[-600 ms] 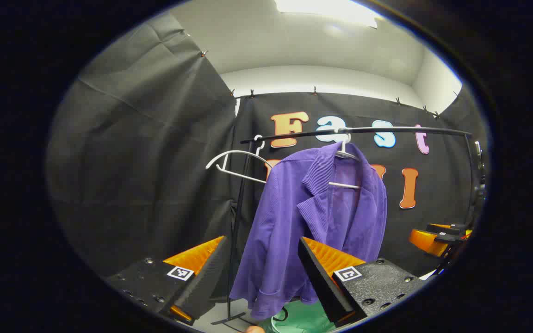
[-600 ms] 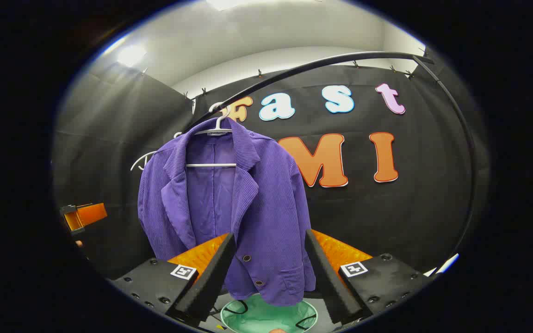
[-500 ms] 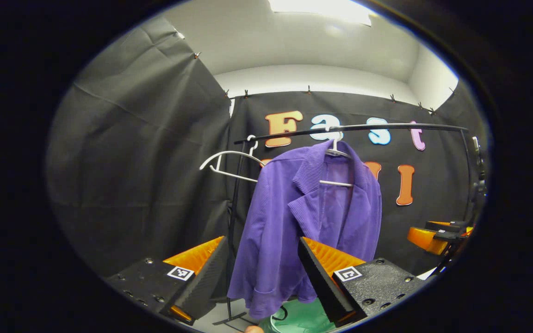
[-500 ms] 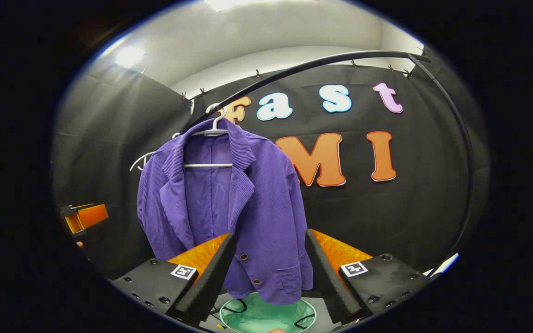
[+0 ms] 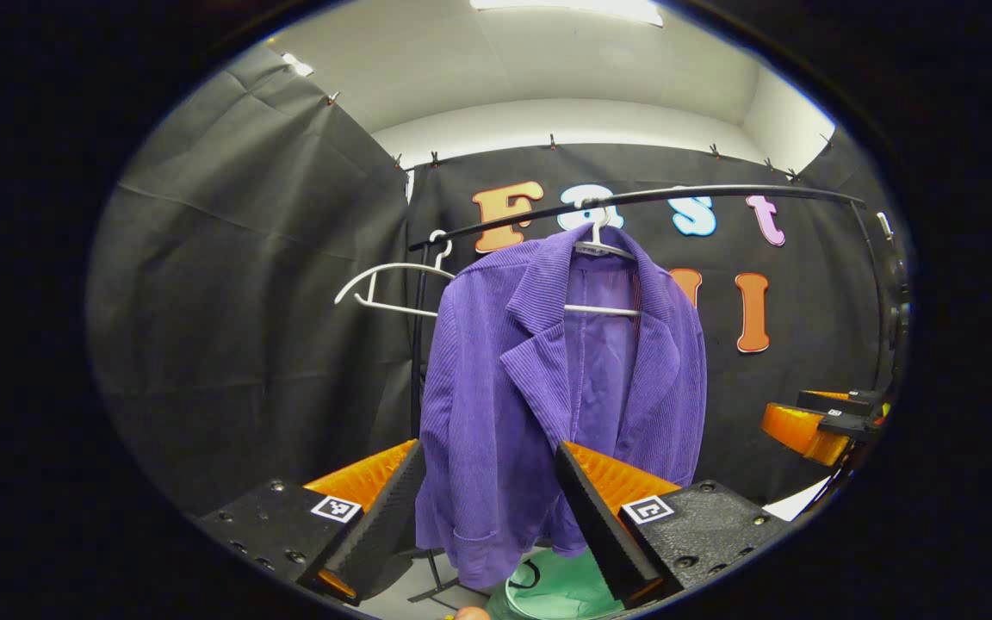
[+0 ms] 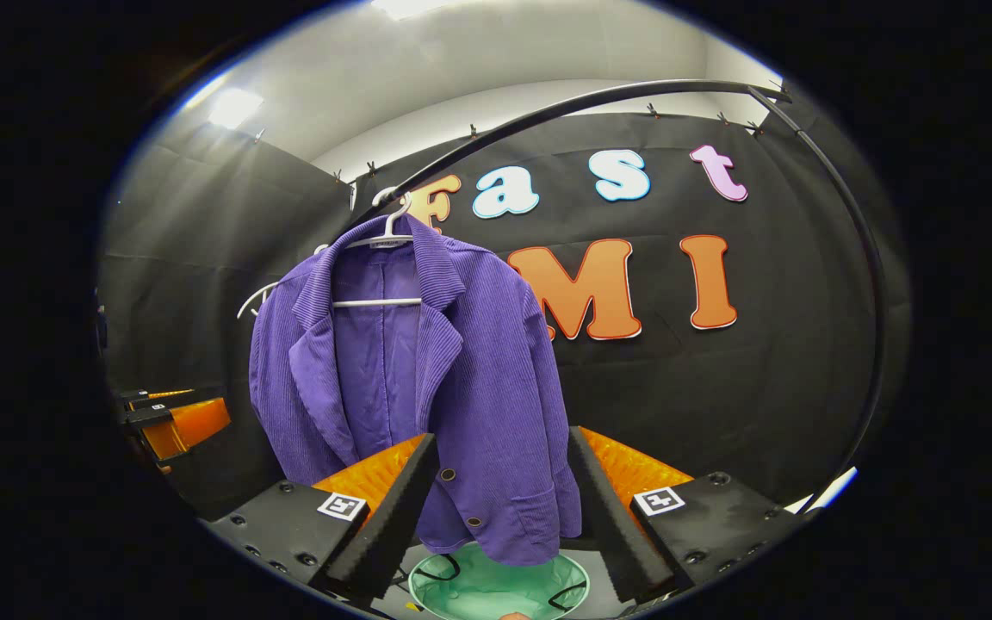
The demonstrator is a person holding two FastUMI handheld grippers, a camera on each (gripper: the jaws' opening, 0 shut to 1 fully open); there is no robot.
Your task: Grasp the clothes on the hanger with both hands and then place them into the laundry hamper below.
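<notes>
A purple ribbed jacket (image 5: pixel 548 387) (image 6: pixel 427 379) hangs on a white hanger (image 5: pixel 601 250) (image 6: pixel 380 244) from a black rail (image 5: pixel 685 195) (image 6: pixel 565 108). Under its hem sits a round green hamper (image 5: pixel 561 590) (image 6: pixel 496 587). My left gripper (image 5: pixel 487 508) is open, short of the jacket's left sleeve and front, with nothing between its fingers. My right gripper (image 6: pixel 500 508) is open too, in front of the jacket's buttoned lower front, apart from the cloth. The left gripper (image 6: pixel 173 422) also shows far left in the right gripper view, the right gripper (image 5: pixel 819 422) far right in the left gripper view.
A second, bare white hanger (image 5: pixel 388 288) hangs at the rail's left end, beside the rack's black upright post (image 5: pixel 416 362). The rail bends down into another post (image 6: pixel 871 284) at the right. Black cloth walls close the booth behind and at the left.
Both grippers have moved closer to the jacket, which looks larger and higher in each view. The left gripper view has swung so the jacket sits more in front. Both stay open.
</notes>
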